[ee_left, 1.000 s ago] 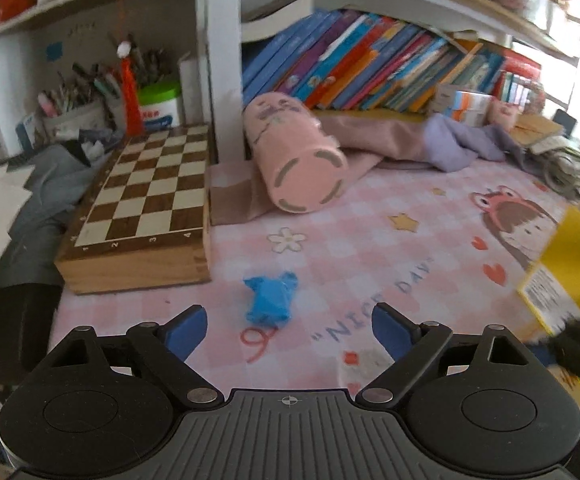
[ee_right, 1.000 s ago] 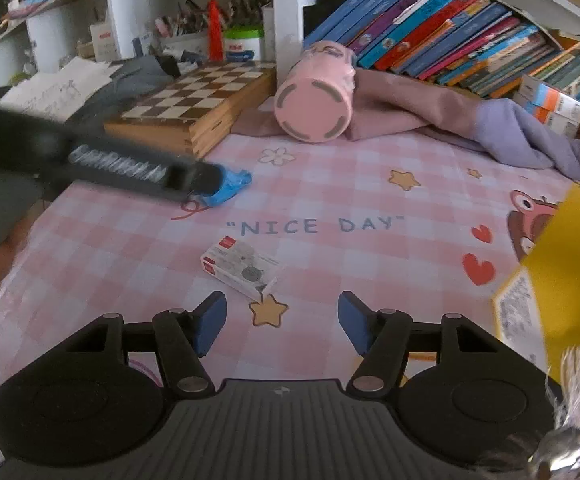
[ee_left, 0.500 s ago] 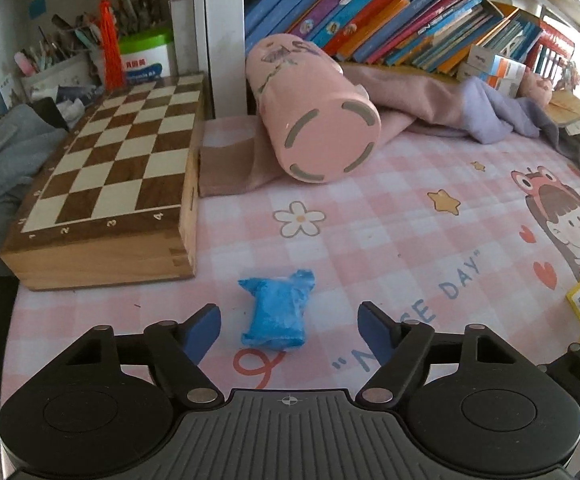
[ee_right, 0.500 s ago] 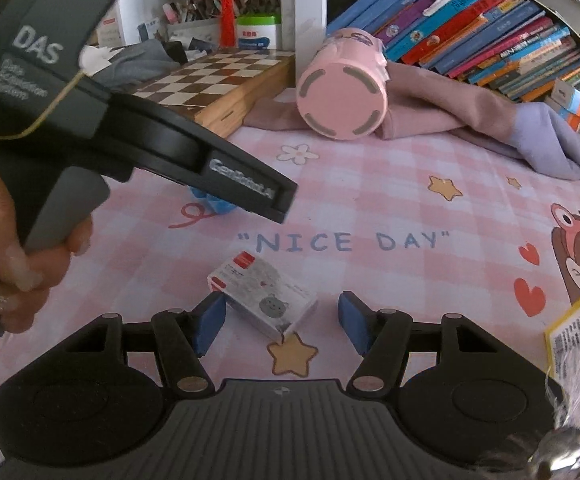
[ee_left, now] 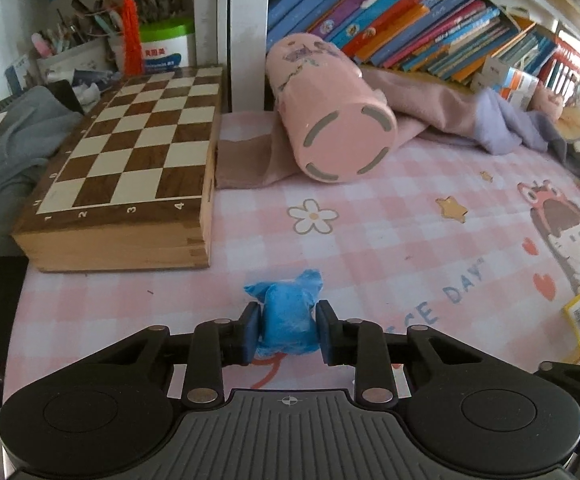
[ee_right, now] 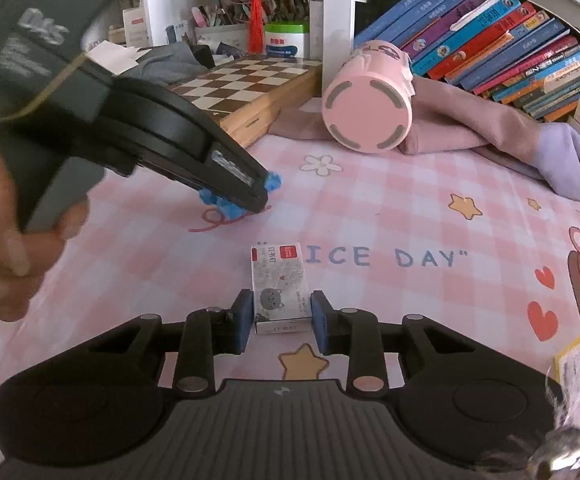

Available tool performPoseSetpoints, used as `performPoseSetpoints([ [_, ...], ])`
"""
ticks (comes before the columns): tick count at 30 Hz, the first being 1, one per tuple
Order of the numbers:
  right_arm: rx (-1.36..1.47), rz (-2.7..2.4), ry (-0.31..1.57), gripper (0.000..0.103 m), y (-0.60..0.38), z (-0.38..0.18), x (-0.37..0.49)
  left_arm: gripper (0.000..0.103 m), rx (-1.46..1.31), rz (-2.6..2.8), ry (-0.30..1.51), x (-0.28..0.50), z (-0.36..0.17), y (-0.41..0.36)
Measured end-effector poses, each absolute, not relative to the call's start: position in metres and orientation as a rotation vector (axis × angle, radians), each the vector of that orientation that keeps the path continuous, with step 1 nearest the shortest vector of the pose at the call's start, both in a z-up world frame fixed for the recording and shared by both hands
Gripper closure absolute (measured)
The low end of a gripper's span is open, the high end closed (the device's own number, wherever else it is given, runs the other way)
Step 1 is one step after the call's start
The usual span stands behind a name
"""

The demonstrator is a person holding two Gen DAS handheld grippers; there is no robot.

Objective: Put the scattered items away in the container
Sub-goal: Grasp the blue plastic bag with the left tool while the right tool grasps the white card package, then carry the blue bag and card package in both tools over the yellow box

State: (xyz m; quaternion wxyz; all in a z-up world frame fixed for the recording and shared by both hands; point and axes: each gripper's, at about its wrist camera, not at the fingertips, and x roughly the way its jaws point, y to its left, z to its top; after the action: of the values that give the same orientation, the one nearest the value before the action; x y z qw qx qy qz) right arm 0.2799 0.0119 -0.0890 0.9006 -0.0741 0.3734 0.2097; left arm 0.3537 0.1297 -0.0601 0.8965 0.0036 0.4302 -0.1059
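Fingers (ee_left: 249, 334) against blue bundle (ee_left: 287, 322)

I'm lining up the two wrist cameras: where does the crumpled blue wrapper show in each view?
Left wrist: the blue wrapper sits low at centre, clamped between the left gripper's pads.
Right wrist: it lies left of centre, mostly hidden under the left gripper's tip.
Shared landmark: the pink cup lying on its side, base toward both cameras.
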Motion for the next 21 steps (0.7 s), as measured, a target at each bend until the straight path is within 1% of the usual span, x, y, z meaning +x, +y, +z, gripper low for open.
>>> performPoseSetpoints([
  [10,-0.145,0.413,0.75,0.075,-0.009,-0.063,0.257,0.076,-0.041,-0.245,0.831,0.312,-0.028,0.127],
  [21,-0.154,0.382,0.716,0.075,-0.031,-0.029,0.206,0.077,-0.11,-0.269,0.783,0.249,0.005,0.135],
])
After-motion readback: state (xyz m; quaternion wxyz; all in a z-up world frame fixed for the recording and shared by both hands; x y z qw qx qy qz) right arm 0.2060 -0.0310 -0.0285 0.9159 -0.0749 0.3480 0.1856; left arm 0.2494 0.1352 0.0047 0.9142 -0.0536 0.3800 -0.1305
